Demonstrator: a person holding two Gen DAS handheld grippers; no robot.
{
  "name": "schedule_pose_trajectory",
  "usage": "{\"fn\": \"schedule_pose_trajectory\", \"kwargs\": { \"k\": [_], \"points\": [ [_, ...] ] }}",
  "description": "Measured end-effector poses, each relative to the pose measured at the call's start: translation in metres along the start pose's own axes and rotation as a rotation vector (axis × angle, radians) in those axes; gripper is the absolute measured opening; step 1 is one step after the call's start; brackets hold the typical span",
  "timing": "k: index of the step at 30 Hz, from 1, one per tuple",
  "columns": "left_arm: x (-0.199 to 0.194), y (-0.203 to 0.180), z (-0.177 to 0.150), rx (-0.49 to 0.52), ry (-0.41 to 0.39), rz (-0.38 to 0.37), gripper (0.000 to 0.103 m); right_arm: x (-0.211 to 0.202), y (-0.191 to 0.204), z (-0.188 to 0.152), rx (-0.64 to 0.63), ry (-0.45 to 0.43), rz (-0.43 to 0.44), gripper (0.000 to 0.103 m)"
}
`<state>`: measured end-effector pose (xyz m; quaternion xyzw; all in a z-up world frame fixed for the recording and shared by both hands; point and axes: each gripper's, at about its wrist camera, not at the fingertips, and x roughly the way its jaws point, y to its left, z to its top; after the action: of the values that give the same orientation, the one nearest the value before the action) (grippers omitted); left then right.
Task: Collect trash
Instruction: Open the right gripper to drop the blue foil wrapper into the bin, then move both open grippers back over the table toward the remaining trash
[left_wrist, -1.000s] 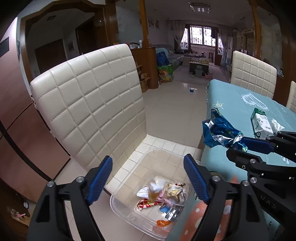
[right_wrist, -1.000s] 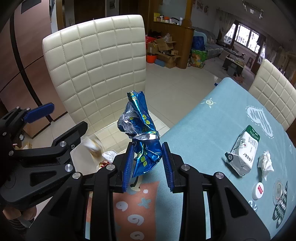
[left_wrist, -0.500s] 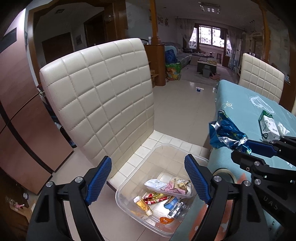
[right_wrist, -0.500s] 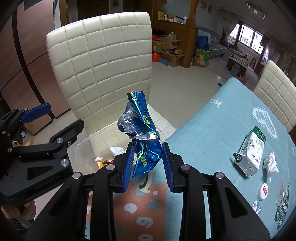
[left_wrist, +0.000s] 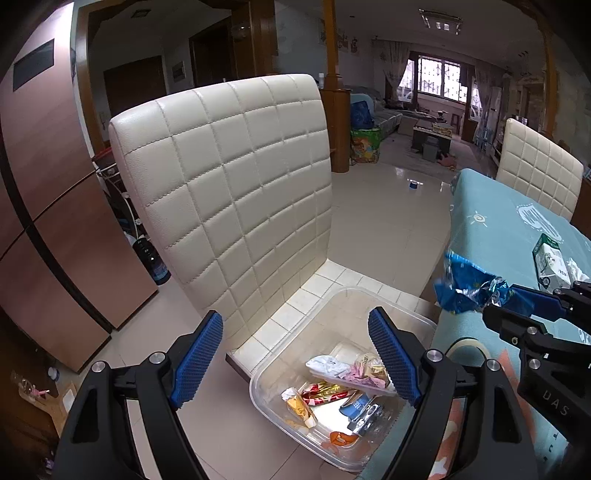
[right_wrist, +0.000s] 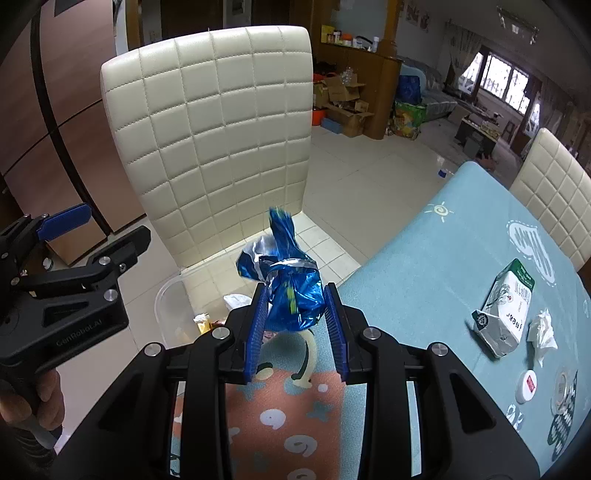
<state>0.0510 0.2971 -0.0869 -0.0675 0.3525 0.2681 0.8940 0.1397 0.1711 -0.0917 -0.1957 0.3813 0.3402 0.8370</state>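
My right gripper (right_wrist: 295, 295) is shut on a crumpled blue foil wrapper (right_wrist: 291, 291), held over the near corner of the teal-clothed table (right_wrist: 424, 258). The same wrapper (left_wrist: 461, 288) shows at the right of the left wrist view, beside the clear plastic bin (left_wrist: 406, 317). That bin sits on the seat of a white quilted chair (left_wrist: 236, 184) and holds several wrappers (left_wrist: 332, 387). Above the bin hangs my left gripper (left_wrist: 293, 317), open with nothing between its fingers. The left gripper (right_wrist: 103, 229) also appears at the left of the right wrist view, in a person's hand.
On the table lie a white and green carton (right_wrist: 506, 306), a crumpled tissue (right_wrist: 543, 332) and a white cap (right_wrist: 528, 384). A second quilted chair (right_wrist: 554, 192) stands at the table's far side. Tiled floor stretches beyond the chair.
A small yellow wrapper that was falling has landed in the bin. My left gripper has drifted sideways, so the bin now sits further right in its view. The right gripper keeps its grip.
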Motion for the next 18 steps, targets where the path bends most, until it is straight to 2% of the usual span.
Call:
{"fn": "schedule_pose_trajectory", "kwargs": {
  "k": [6, 8, 10, 11, 12, 18],
  "points": [
    [-0.003, 0.007, 0.001, -0.027, -0.005, 0.011, 0.079, 0.001, 0.002, 0.001, -0.006, -0.003, 0.000, 0.032],
    [-0.003, 0.008, 0.001, -0.031, -0.010, 0.022, 0.079, 0.005, 0.003, 0.003, -0.003, 0.006, 0.023, 0.034],
    [-0.004, 0.008, 0.002, -0.032, -0.009, 0.022, 0.079, 0.008, -0.001, 0.006, 0.025, 0.020, 0.035, 0.043],
    [-0.005, 0.008, 0.002, -0.032, -0.008, 0.020, 0.079, 0.006, -0.004, 0.006, 0.041, 0.008, 0.033, 0.056],
    [-0.005, 0.008, 0.002, -0.030, -0.009, 0.021, 0.079, 0.004, -0.005, 0.005, 0.049, -0.009, 0.025, 0.059],
    [-0.009, 0.006, 0.002, -0.020, -0.016, 0.020, 0.079, -0.003, -0.007, -0.001, 0.024, -0.019, -0.021, 0.059]
  ]
}}
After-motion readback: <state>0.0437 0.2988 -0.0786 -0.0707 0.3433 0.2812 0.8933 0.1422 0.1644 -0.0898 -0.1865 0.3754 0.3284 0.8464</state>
